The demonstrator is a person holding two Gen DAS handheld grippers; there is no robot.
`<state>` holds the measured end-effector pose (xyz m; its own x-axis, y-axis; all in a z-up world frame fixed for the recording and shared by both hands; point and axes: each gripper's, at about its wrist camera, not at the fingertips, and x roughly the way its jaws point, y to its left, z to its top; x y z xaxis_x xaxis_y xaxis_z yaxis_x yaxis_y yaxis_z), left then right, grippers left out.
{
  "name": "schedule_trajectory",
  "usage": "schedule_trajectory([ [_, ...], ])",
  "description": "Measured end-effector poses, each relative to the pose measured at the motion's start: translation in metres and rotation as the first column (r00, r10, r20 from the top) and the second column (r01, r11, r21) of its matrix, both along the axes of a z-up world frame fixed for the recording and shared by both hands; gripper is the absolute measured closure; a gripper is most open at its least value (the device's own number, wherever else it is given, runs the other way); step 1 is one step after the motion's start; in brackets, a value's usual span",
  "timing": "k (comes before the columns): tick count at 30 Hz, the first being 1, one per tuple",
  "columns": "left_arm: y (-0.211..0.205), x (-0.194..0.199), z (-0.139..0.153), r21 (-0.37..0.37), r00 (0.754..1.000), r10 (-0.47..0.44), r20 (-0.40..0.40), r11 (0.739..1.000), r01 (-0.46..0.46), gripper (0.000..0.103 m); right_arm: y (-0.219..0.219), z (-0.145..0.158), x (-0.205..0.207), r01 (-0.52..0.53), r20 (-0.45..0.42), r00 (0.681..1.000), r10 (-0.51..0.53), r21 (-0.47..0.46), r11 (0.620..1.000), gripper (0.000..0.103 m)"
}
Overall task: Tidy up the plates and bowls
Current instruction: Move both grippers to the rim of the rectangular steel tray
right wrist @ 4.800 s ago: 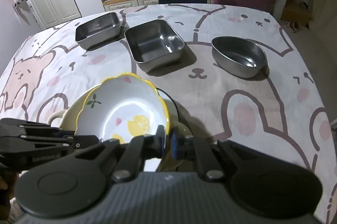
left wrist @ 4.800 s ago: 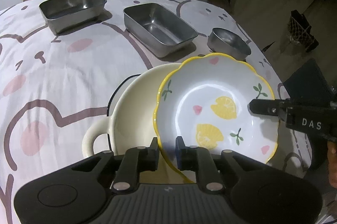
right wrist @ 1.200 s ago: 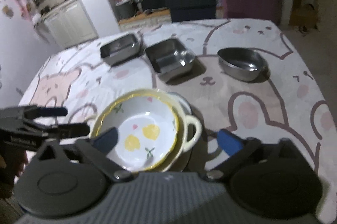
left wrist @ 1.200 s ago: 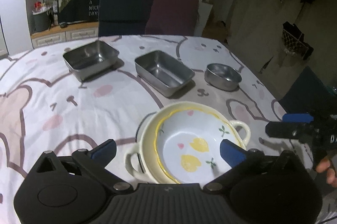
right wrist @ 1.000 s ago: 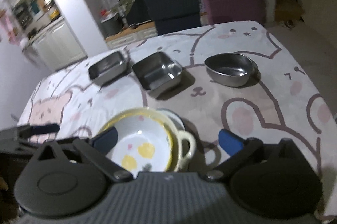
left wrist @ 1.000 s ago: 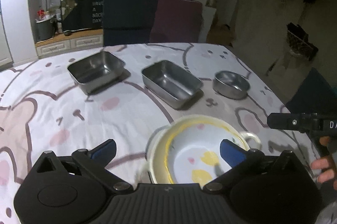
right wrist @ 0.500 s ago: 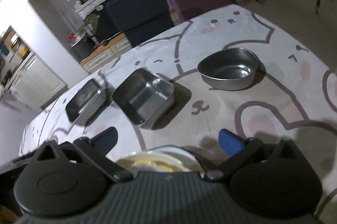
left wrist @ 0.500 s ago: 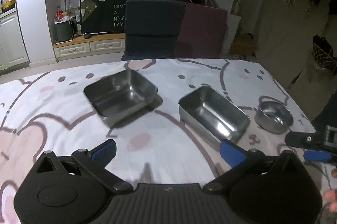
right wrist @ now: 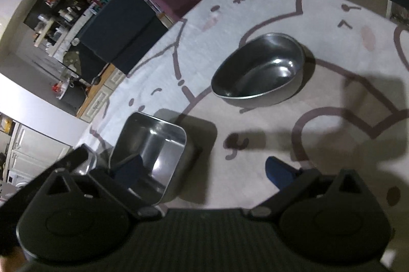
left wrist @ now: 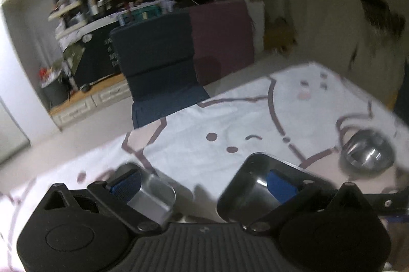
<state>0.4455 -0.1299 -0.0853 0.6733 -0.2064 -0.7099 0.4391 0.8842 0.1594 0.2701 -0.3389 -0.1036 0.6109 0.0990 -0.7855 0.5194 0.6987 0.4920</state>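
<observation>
The view is motion-blurred, and my left gripper (left wrist: 203,185) is open with nothing between its blue pads (left wrist: 125,185), above the bear-print tablecloth (left wrist: 230,123). Behind its fingers lie two rectangular steel trays, one left (left wrist: 150,198) and one right (left wrist: 245,192), both partly hidden. A round steel bowl (left wrist: 368,152) sits far right. My right gripper (right wrist: 203,171) is also open and empty. A square steel tray (right wrist: 150,152) lies by its left finger, and an oval steel bowl (right wrist: 260,67) sits further out. The lemon-print plate and cream bowl are out of view.
A dark blue chair (left wrist: 158,67) and a maroon chair (left wrist: 219,34) stand at the table's far edge. Cabinets and cluttered shelves (left wrist: 84,6) lie beyond. A second steel tray (right wrist: 87,164) shows at the left of the right wrist view, mostly hidden behind a black gripper part.
Both grippers were shut on the lemon plate's rim, then opened, leaving it in the cream bowl. Since then both have risen and tilted toward the far table; the stack has left view.
</observation>
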Motion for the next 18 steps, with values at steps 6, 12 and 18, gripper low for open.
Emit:
schedule_trajectory([
  [6,-0.019,0.025,-0.024,0.143,0.998,-0.057,-0.026,0.988,0.060,0.000,0.003,-0.015,0.016,0.018,-0.061,0.998,-0.012,0.091,0.996,0.000],
  [12,-0.029,0.034,-0.039,0.245,0.994,-0.099,-0.034,0.964,0.105,0.000,0.015,-0.021,0.028,-0.030,-0.091,0.995,0.035,0.056,0.998,0.004],
  [18,-0.031,0.039,-0.043,0.267,0.996,-0.086,-0.014,0.960,0.087,0.001,0.025,-0.023,0.037,-0.091,-0.182,0.980,0.082,-0.043,0.995,0.010],
])
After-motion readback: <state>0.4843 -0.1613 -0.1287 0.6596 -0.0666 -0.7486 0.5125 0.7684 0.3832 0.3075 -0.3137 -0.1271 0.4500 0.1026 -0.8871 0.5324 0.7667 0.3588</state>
